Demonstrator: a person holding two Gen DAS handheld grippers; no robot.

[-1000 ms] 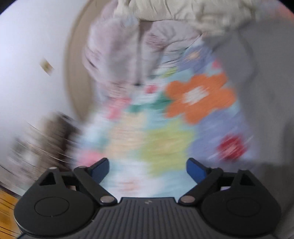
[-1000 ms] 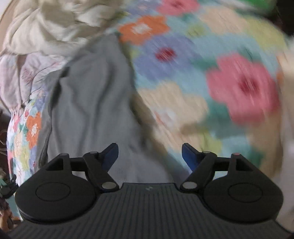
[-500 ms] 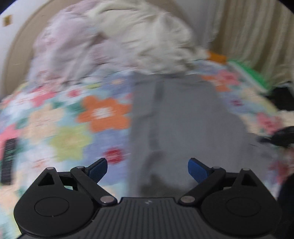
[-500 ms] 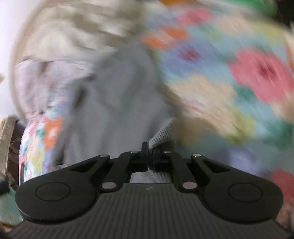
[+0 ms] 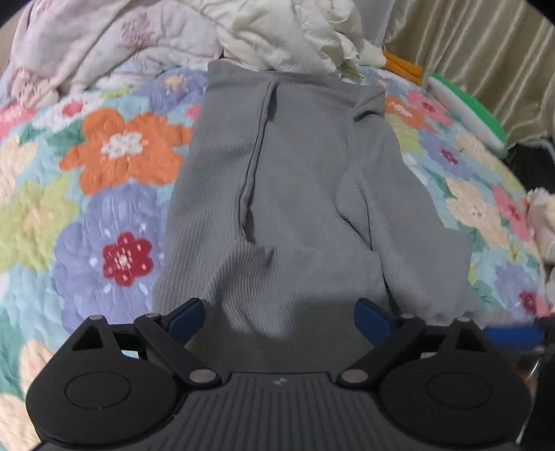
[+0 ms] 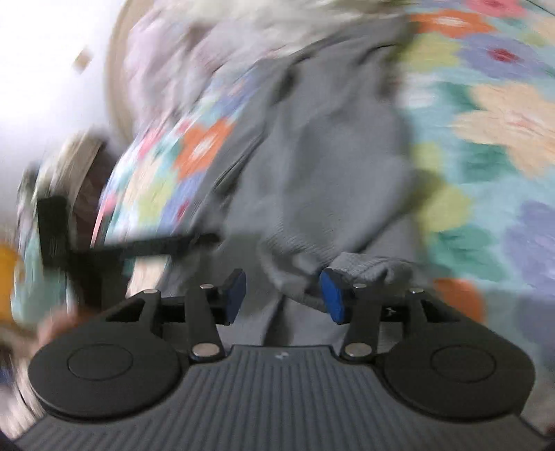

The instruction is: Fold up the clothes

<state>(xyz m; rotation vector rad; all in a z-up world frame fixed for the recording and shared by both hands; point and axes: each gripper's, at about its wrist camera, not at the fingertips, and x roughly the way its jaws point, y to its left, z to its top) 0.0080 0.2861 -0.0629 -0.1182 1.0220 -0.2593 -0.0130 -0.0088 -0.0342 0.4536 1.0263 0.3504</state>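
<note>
A grey ribbed garment [image 5: 295,190] lies lengthwise on a flowered quilt [image 5: 114,194], with one side folded in over the middle and a seam running down its left half. My left gripper [image 5: 279,317] hovers open over its near end, nothing between the blue pads. In the blurred right wrist view, my right gripper [image 6: 283,295] is open at the garment's [image 6: 322,166] near edge. A bunched grey fold rests against its right pad [image 6: 331,296]. A blue pad [image 5: 513,334] of the right gripper shows at the left wrist view's right edge.
Crumpled cream laundry [image 5: 291,31] and a pale pink blanket [image 5: 104,38] are heaped at the garment's far end. A beige curtain [image 5: 478,45] and a green-and-white item [image 5: 468,107] lie far right. A dark blurred shape [image 6: 69,243] sits left of the right gripper.
The left wrist view swung right and settled over the grey garment. My right gripper shut on grey fabric half a second ago and now stands open.
</note>
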